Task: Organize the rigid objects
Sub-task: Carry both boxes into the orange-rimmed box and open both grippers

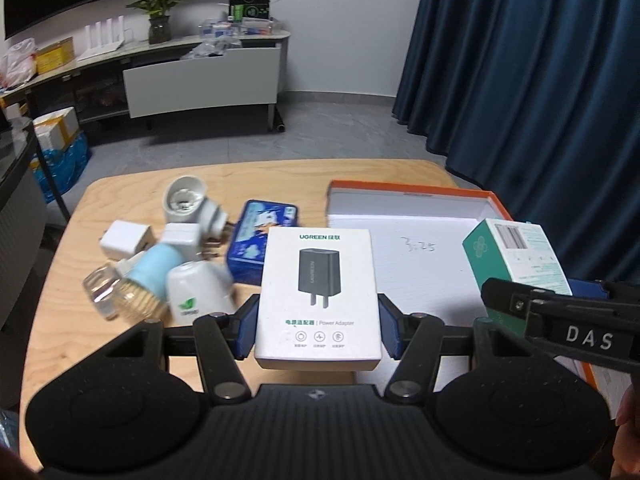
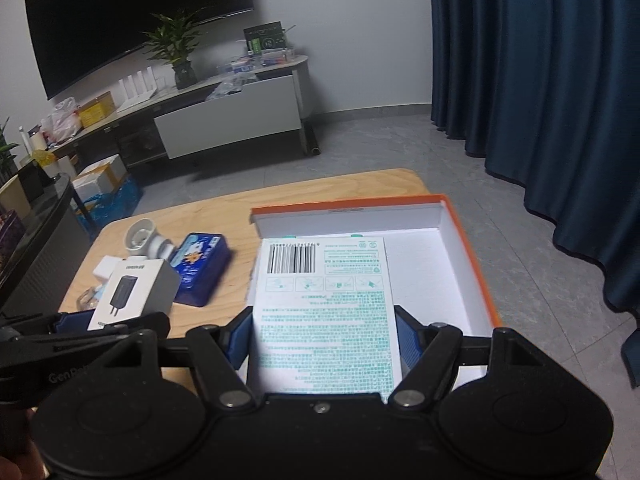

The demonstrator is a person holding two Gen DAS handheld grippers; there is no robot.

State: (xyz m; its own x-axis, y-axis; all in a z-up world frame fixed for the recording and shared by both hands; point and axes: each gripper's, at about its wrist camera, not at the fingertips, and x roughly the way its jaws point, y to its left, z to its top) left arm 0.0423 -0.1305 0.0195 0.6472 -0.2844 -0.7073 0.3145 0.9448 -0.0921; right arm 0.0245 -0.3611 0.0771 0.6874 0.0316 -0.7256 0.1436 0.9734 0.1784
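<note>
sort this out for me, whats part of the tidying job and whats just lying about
Job:
left gripper, shut on UGREEN box
right gripper, shut on green box
orange tray
blue tin
plug pile

Lying about:
plant
TV stand
curtain

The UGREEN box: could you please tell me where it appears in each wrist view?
Left wrist: UGREEN box at centre, clamped in the left tool.
Right wrist: UGREEN box at lower left, beside the blue tin.
Shared landmark: the orange tray, right of it in both.
</note>
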